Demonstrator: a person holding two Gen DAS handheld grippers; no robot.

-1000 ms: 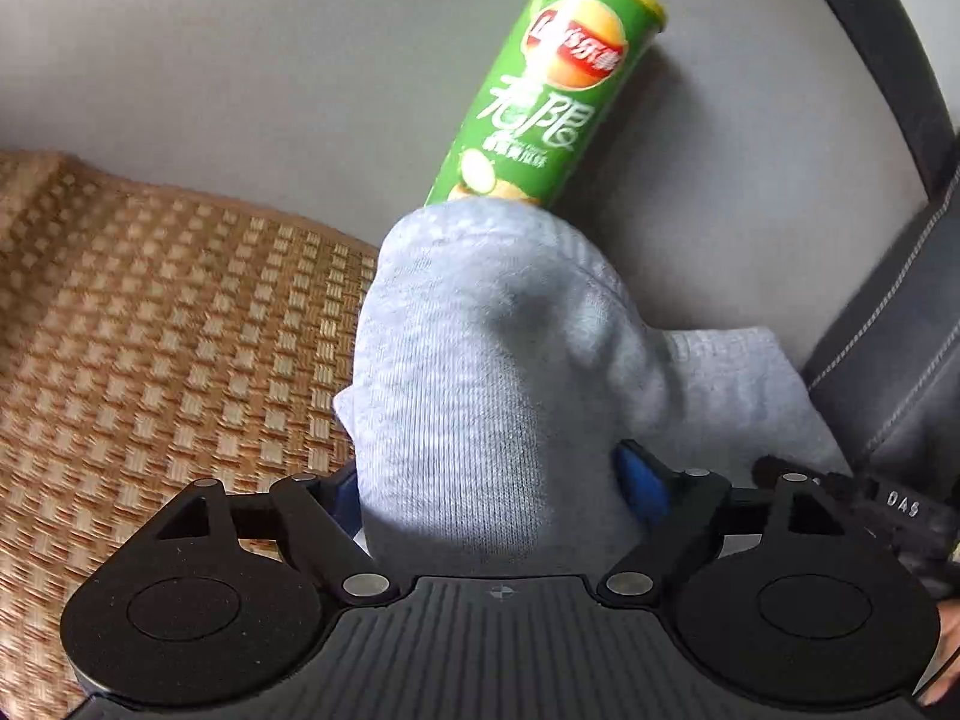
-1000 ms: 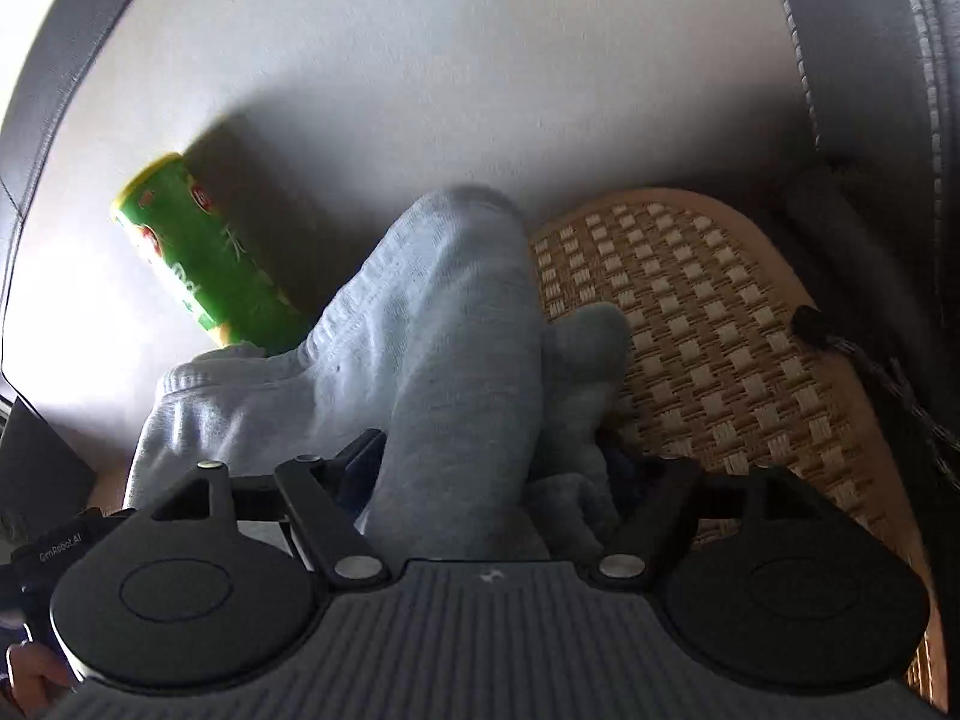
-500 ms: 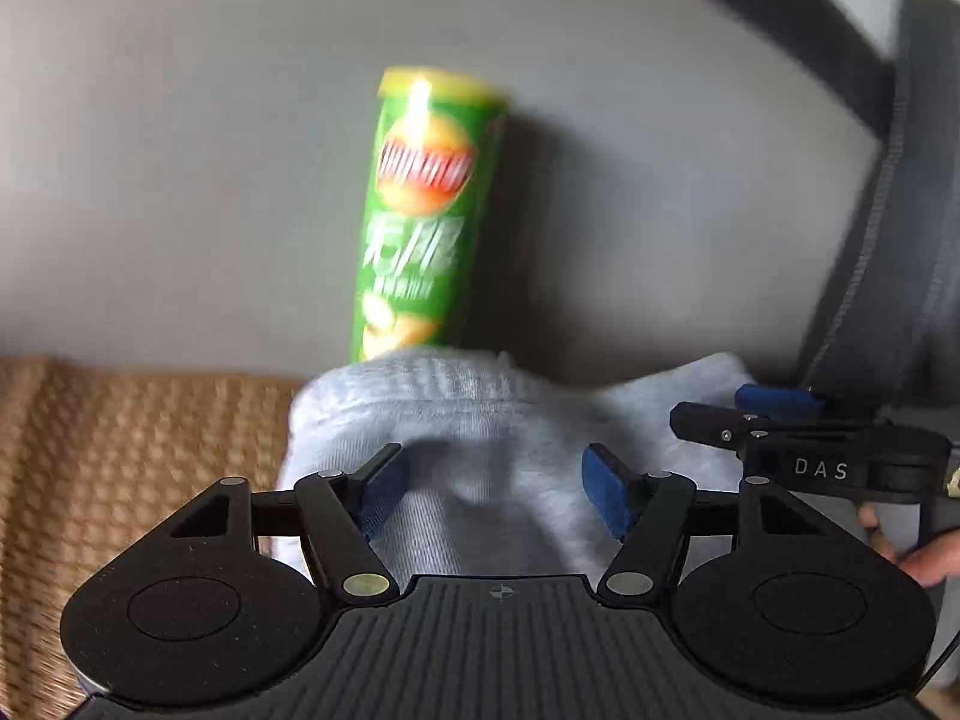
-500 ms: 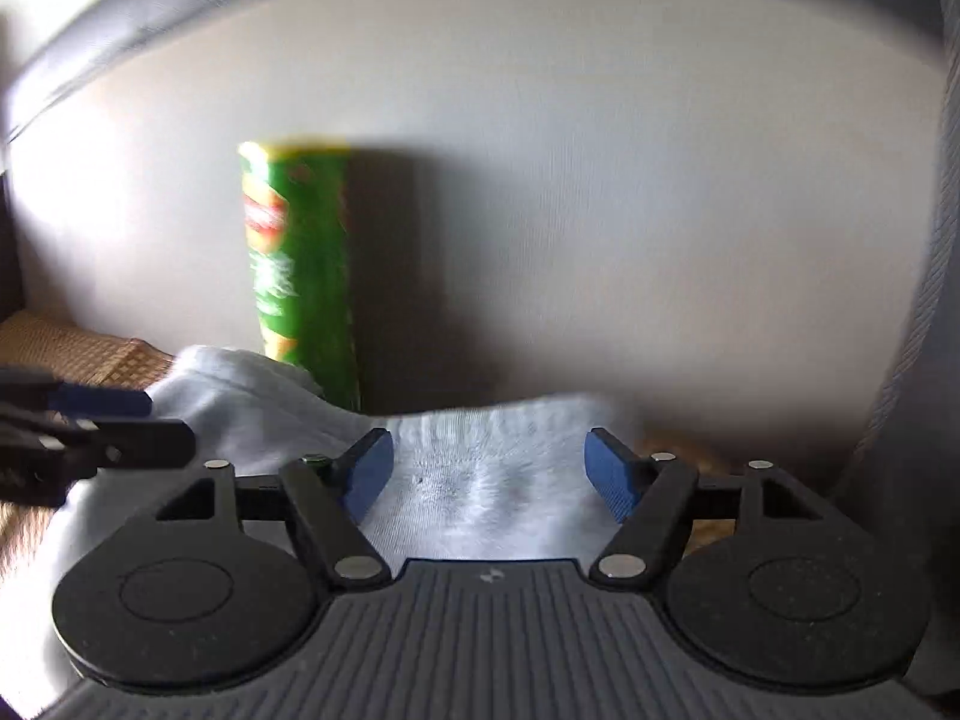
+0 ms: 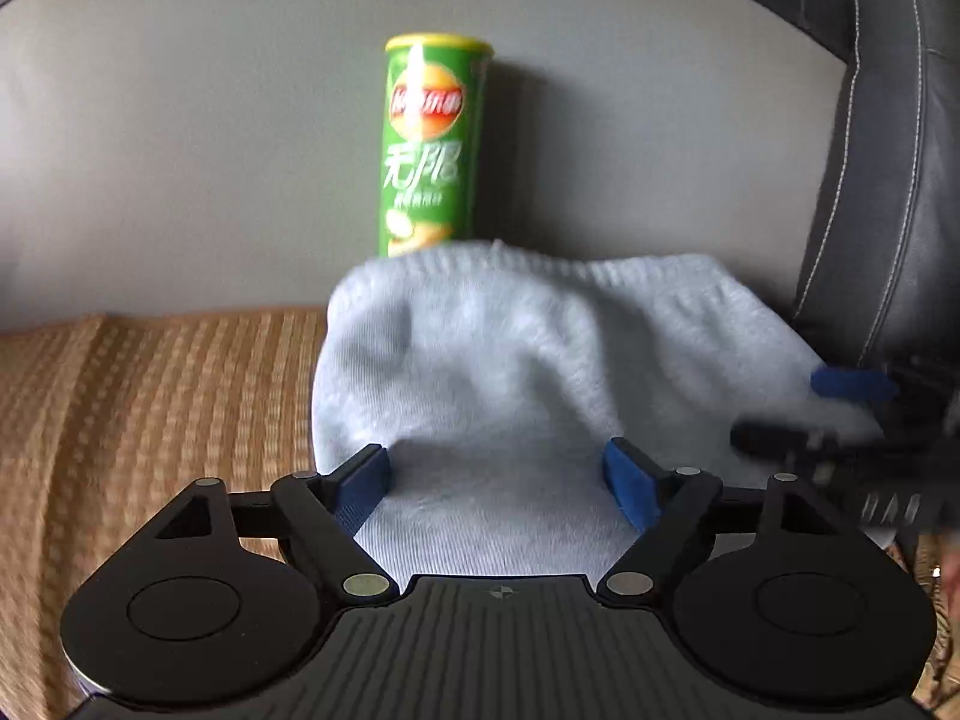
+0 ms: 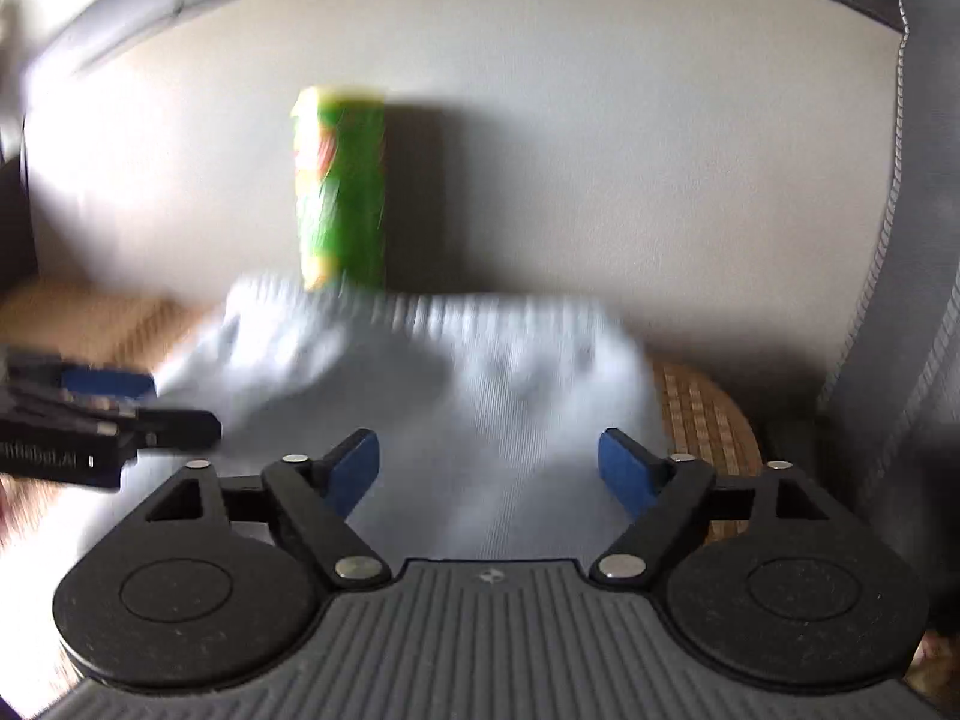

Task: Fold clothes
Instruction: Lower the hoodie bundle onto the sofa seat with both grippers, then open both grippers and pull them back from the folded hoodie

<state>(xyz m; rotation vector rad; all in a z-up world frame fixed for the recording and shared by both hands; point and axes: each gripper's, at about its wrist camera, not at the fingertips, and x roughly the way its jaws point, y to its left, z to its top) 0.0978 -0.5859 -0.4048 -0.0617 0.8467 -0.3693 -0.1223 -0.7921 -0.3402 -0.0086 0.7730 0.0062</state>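
A light grey knit garment lies folded in a heap on the woven mat, its ribbed band toward the back wall. My left gripper is open, blue pads wide apart just above the cloth's near part, nothing pinched. In the right wrist view the same garment shows blurred, and my right gripper is open over it too. The right gripper appears at the left view's right edge as a blurred dark tool; the left one shows at the right view's left edge.
A green chip can stands upright against the grey backrest just behind the garment. The brown woven mat covers the seat to the left. A dark leather cushion with white stitching rises on the right.
Both grippers have let go of the garment and opened, then levelled and drawn back. The cloth, held up bunched a second ago, now rests on the mat.
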